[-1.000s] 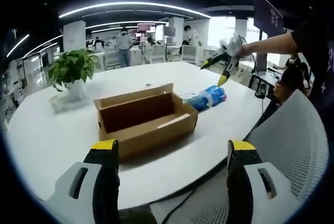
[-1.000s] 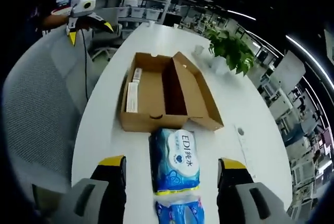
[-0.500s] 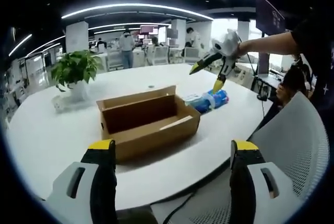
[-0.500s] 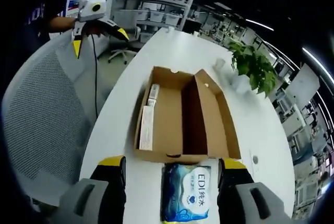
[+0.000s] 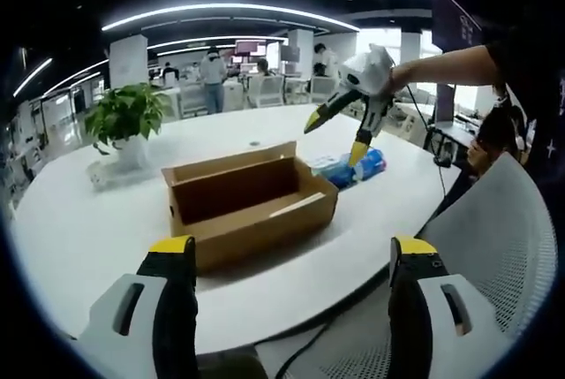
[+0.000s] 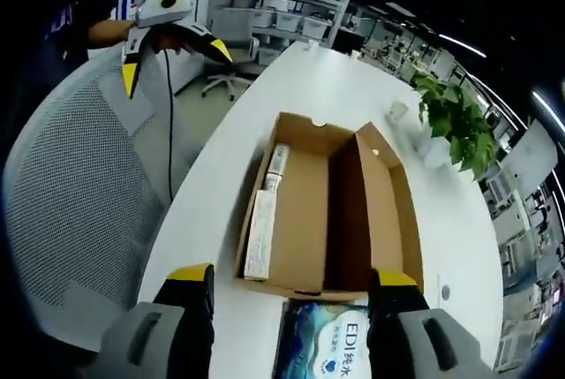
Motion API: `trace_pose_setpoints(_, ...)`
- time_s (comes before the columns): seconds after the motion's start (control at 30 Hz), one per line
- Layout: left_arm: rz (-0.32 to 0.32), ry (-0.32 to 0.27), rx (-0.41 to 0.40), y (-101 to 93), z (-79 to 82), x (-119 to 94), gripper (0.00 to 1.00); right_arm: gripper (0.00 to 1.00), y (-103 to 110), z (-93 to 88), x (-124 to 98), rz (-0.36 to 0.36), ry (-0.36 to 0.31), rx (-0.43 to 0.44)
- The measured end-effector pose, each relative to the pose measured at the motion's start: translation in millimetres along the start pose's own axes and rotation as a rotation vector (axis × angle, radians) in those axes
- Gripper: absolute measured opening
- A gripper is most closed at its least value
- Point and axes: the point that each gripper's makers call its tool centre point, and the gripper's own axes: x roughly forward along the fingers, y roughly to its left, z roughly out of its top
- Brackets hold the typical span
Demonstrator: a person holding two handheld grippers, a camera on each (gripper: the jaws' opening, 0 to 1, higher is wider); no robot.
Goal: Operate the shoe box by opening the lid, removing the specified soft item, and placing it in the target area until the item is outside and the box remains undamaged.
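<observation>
Open shoe box (image 6: 327,207) mid-table (image 5: 79,220), tissue pack (image 6: 322,352) touching its end.

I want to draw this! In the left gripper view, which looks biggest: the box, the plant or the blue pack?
1. Shoe box, biggest.
2. Plant, though it sits farther away.
3. Blue pack, partly hidden behind the box.

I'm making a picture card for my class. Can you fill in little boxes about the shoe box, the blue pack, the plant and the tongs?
shoe box: brown cardboard, lid open, on the white table
inside the box: looks bare
blue pack: soft wrapped pack, outside the box, lying on the table beside one end
plant: green, in a white pot, on the table beyond the box
left tongs: open, holding nothing, off the table edge
right tongs: open, holding nothing, raised above the pack
</observation>
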Motion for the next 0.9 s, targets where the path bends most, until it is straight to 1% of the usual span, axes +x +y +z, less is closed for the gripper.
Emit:
trace_pose_setpoints(0.17, 0.004, 0.003, 0.000, 1.0, -0.5, 0.2, 0.88, 0.67, 0.0, -3.1, 11.7, 0.015, 0.028, -0.023)
trace_pose_setpoints(0.27, 0.005, 0.006, -0.001, 1.1, -0.8, 0.3, 0.88, 0.64, -0.7, -0.4, 17.0, 0.027, 0.021, -0.002)
trace_pose_setpoints(0.37, 0.007, 0.009, 0.000, 1.3, -0.9, 0.6, 0.88, 0.62, -2.6, -1.6, 25.6, 0.025, 0.035, -0.021)
trace_pose_setpoints(0.5, 0.008, 0.012, -0.004, 1.7, -1.3, 0.7, 0.87, 0.59, -9.1, -4.4, 37.1, 0.018, 0.053, -0.021)
trace_pose_setpoints(0.6, 0.008, 0.016, -0.005, 1.7, -1.8, 1.0, 0.87, 0.57, -12.7, -7.7, 44.0, 0.004, 0.076, -0.057)
trace_pose_setpoints(0.8, 0.012, 0.014, -0.008, 2.8, -1.6, 0.5, 0.87, 0.57, -4.6, -9.3, 59.8, 0.058, 0.088, -0.052)
trace_pose_setpoints(0.9, 0.018, 0.011, -0.013, 3.7, -1.2, 0.1, 0.87, 0.57, -3.3, -9.5, 66.0, 0.067, 0.095, -0.065)
